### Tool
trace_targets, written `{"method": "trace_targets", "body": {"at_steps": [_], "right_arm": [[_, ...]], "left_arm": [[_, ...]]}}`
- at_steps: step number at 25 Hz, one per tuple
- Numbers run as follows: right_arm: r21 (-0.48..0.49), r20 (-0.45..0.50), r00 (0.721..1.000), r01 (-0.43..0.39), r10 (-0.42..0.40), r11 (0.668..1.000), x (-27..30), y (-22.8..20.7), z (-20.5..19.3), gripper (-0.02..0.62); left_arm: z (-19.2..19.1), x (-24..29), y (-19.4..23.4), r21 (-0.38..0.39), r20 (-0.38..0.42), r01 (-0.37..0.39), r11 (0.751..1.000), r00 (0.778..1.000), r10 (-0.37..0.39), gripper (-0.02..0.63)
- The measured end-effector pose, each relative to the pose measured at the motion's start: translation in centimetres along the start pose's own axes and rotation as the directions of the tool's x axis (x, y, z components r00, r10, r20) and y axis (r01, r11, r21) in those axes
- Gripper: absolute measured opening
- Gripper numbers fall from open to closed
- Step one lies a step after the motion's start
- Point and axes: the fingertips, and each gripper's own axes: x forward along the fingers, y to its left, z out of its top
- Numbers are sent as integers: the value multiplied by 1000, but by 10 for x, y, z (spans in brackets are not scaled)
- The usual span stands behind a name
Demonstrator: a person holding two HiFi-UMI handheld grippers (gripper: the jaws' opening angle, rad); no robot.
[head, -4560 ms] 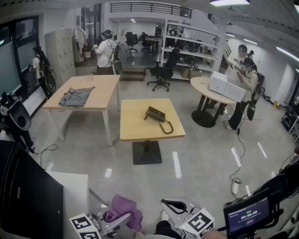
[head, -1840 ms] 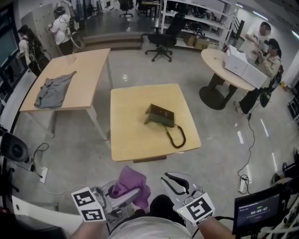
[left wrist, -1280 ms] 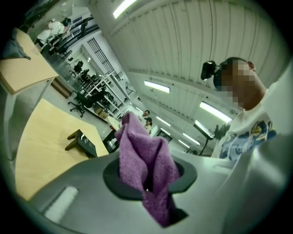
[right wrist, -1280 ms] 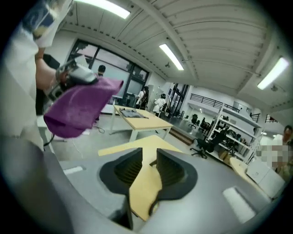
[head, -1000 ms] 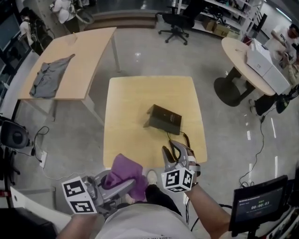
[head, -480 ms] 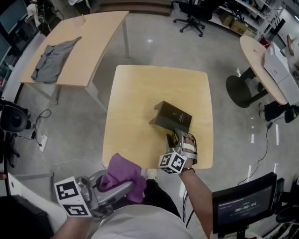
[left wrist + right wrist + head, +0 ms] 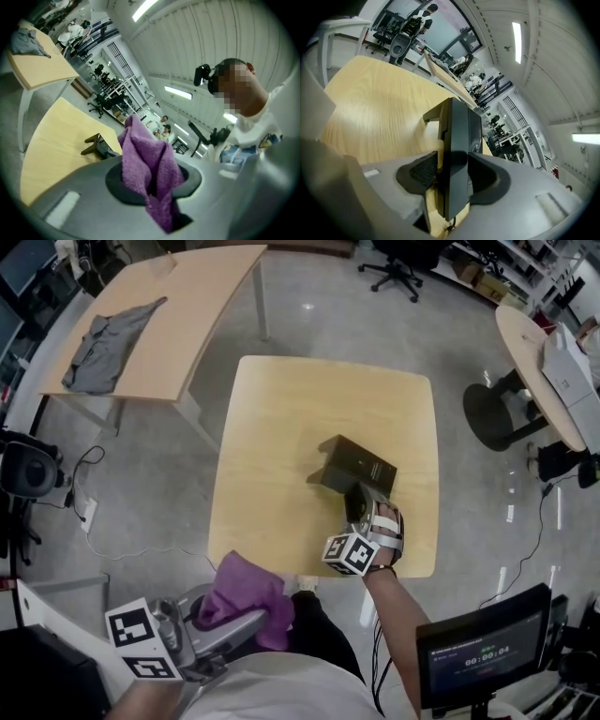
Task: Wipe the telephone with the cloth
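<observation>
right hand-held gripper (image 7: pixel 453 176) — jaws just opened wide, telephone (image 7: pixel 459 124) between | left hand-held gripper (image 7: pixel 151 182) — pinches cloth (image 7: pixel 143 150)

- Head view: bright, even indoor light, with a white glare spot on the floor (image 7: pixel 308 307) at 12 o'clock.
- The telephone (image 7: pixel 359 463) throws a short, soft shadow on the table (image 7: pixel 281 409) toward 8 o'clock.
- Straight edges bow toward the rim, and the corners look stretched.
- Left gripper view: a strip lamp (image 7: pixel 144 8) glares at 12 o'clock. The cloth (image 7: pixel 147 159) is sharp and the grey foreground soft, inside a black ring.
- Right gripper view: a ceiling lamp (image 7: pixel 517 42) burns white at 1 o'clock. A pale sheen lies on the table at 9 o'clock, and the near telephone edge is dark and slightly blurred.
</observation>
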Motion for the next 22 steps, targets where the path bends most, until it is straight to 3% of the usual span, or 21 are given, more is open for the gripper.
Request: {"method": "trace_targets", "body": {"at_steps": [6,22], "right_arm": [[0,-14,999,34,-34,999,3,-4,-3,162],[76,-19,1000,-16,18,997,-8,-17,-5,117]], "left_arm": [[-1,0,2,0,-3,10,1000,1000,-10,89],[5,-3,0,16,-9,42,999,999,-42,89]]}}
